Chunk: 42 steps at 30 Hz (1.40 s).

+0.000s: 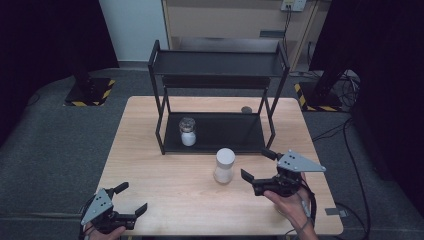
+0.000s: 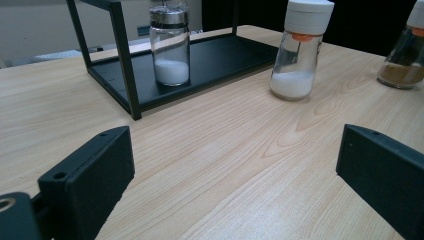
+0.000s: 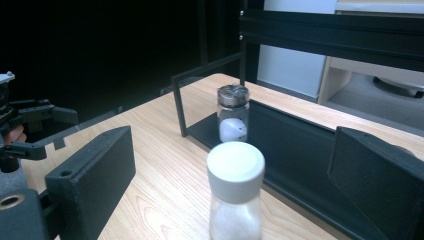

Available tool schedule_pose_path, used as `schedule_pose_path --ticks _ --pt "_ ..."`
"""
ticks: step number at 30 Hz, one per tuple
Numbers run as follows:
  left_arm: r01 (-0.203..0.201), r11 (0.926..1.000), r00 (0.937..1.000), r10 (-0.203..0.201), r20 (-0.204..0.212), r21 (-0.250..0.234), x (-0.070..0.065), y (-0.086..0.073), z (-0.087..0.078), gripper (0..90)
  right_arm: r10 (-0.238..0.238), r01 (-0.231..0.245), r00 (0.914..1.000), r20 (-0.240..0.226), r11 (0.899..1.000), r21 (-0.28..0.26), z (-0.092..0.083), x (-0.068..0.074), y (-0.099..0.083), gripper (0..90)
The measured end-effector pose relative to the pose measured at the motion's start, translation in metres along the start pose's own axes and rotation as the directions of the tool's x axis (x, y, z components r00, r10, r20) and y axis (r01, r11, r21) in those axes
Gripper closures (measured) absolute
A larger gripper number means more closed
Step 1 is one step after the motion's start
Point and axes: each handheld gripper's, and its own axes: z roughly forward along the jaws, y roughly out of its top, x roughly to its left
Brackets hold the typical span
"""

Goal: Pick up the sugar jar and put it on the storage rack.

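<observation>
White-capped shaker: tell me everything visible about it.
The white-capped shaker is a clear, glass-looking bottle with a broad white cap and an orange ring under the cap. White powder fills roughly its lower third. It stands upright on the table, in front of the rack and apart from it. The right gripper is open beside it, not touching.

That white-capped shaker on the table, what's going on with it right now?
A person holds a hand-held gripper in each hand. The right hand-held gripper, jaws open, is lined up just beside the white-capped shaker, which stands upright on the wooden table in front of the black rack; nothing is gripped yet. A metal-capped jar stands on the rack's bottom shelf. The left hand-held gripper waits open near the table's front edge.
</observation>
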Motion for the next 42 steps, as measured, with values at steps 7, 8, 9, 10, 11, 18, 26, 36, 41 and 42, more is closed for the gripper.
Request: schedule_pose_path --ticks 7,8,9,10,11,18,26,36,41,42 --pt "-0.002 1.0 1.0 0.002 0.004 -0.001 0.0 0.0 0.0 1.0 -0.001 0.002 0.9999 -0.016 1.0 0.028 0.027 0.004 0.002 5.7" --pt "-0.002 1.0 1.0 0.002 0.005 -0.002 0.0 0.0 0.0 1.0 -0.003 0.004 0.9999 -0.016 0.999 0.032 0.032 0.004 0.002 5.8" --pt "-0.003 1.0 1.0 0.003 0.005 -0.001 0.0 0.0 0.0 1.0 -0.008 0.008 0.9999 -0.012 0.999 0.038 0.036 0.005 0.002 5.8" --pt "-0.003 1.0 1.0 0.003 0.006 -0.002 0.0 0.0 0.0 1.0 -0.009 0.009 0.9999 -0.009 0.999 0.043 0.04 0.005 0.001 5.8" --pt "-0.004 1.0 1.0 0.004 0.006 -0.002 0.0 0.0 0.0 1.0 -0.004 0.004 0.9999 -0.01 0.999 0.049 0.043 0.005 0.0 5.8" --pt "-0.004 1.0 1.0 0.004 0.009 -0.004 0.001 0.0 0.0 1.1 0.012 -0.013 0.9999 0.011 0.996 0.092 0.068 0.001 -0.011 6.1" --pt "-0.006 1.0 0.9999 0.006 0.011 -0.002 0.001 0.0 0.0 1.1 0.001 -0.008 0.9989 0.047 0.991 0.132 0.092 0.003 -0.02 7.7" --pt "-0.008 1.0 0.9999 0.008 0.013 0.0 0.001 0.0 0.001 1.1 0.0 -0.011 0.9977 0.067 0.986 0.164 0.111 0.001 -0.032 12.4" --pt "-0.007 1.0 0.9999 0.007 0.013 0.001 0.001 0.0 0.001 1.1 -0.013 0.0 0.9972 0.074 0.985 0.17 0.117 0.002 -0.035 16.6" --pt "-0.007 1.0 0.9999 0.007 0.014 0.0 0.001 0.0 0.001 1.1 -0.01 -0.002 0.9973 0.073 0.986 0.168 0.118 0.002 -0.036 18.4"
